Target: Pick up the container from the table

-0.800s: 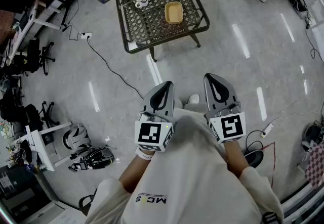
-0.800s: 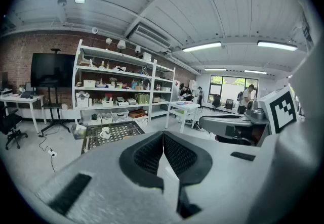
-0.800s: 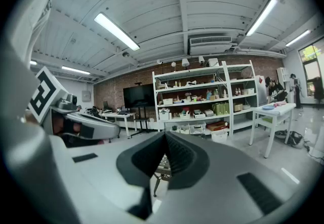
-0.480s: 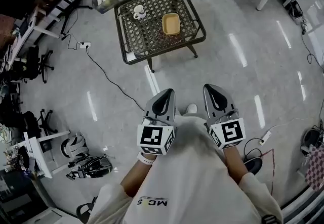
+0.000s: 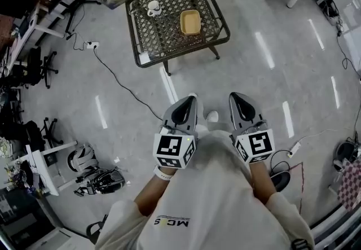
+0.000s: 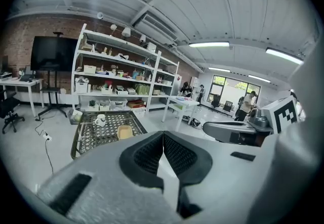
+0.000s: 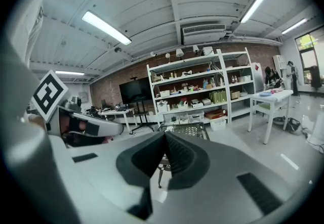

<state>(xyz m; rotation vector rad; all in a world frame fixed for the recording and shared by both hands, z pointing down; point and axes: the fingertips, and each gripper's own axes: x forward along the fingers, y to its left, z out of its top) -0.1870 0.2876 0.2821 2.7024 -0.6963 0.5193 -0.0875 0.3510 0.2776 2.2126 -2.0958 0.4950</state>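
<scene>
Both grippers are held out at chest height over the bare floor, well short of the table. The left gripper (image 5: 181, 111) and the right gripper (image 5: 243, 108) sit side by side, each with its jaws pressed together and nothing between them. The one container (image 5: 191, 22), a shallow yellowish tub with its open side up, sits on the right half of the dark lattice-top table (image 5: 169, 45). A single white mug (image 5: 152, 8) stands well apart from it toward the far left corner. From above, the tub looks nearly square with rounded corners. Its longer side seems to run away from the person, though at this distance I would not swear to it. The left gripper view adds what the overhead one cannot. It shows the container (image 6: 124, 131) and mug (image 6: 99, 120) low on the table (image 6: 83, 139), with tall white shelving (image 6: 116, 81) behind and the other gripper off to the right. In the right gripper view only the table's (image 7: 191, 128) edge shows past the closed jaws, and the tub is hidden.
</scene>
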